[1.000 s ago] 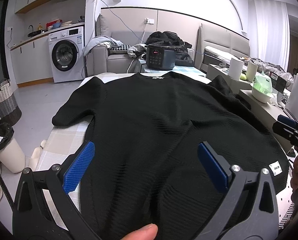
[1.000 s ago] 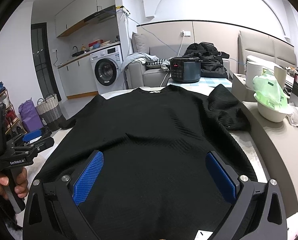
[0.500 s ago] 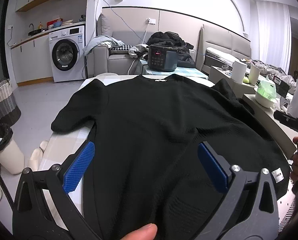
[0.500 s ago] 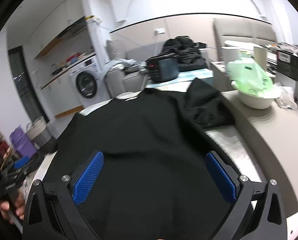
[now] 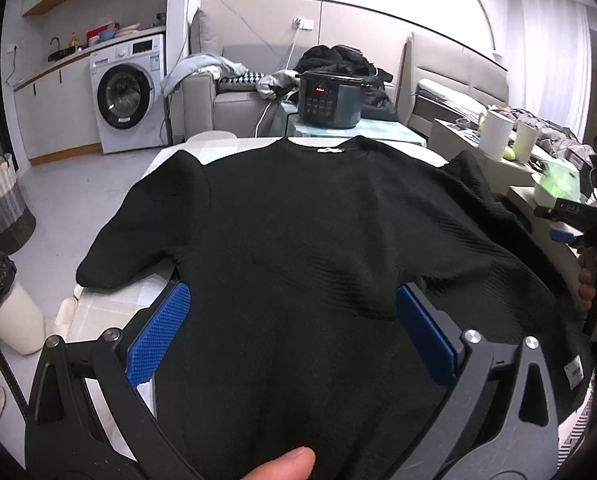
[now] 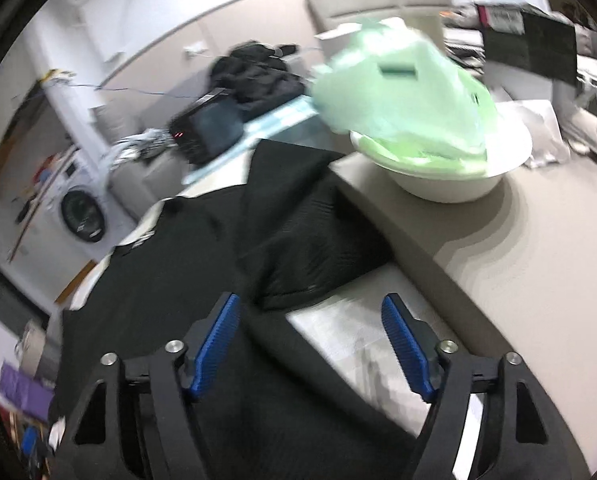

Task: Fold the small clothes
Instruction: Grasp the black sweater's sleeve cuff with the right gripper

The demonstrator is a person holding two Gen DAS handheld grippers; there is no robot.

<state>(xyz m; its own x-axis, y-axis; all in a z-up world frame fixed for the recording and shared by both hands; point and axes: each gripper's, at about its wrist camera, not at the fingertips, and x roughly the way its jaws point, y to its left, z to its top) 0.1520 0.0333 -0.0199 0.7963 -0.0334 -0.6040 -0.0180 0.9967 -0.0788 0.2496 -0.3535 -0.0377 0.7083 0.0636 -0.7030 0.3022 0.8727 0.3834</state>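
Note:
A black knit sweater (image 5: 306,240) lies spread flat on the table, collar at the far end, left sleeve (image 5: 150,224) out to the left. My left gripper (image 5: 294,328) is open above its lower body, touching nothing. In the right wrist view, which is blurred, the sweater's right sleeve (image 6: 310,240) lies bunched near the table's right edge. My right gripper (image 6: 312,344) is open just above and in front of that sleeve, holding nothing. The right gripper also shows at the right edge of the left wrist view (image 5: 578,220).
A white bowl with a green bag (image 6: 430,128) sits on the beige counter (image 6: 538,264) right of the table. A dark cooker (image 5: 330,98) stands beyond the collar. A washing machine (image 5: 128,94), basket (image 5: 2,204) and bin (image 5: 6,308) are on the left.
My right gripper has swung right and tilted toward the bunched right sleeve and the counter. My left gripper has risen slightly and stayed over the sweater's body.

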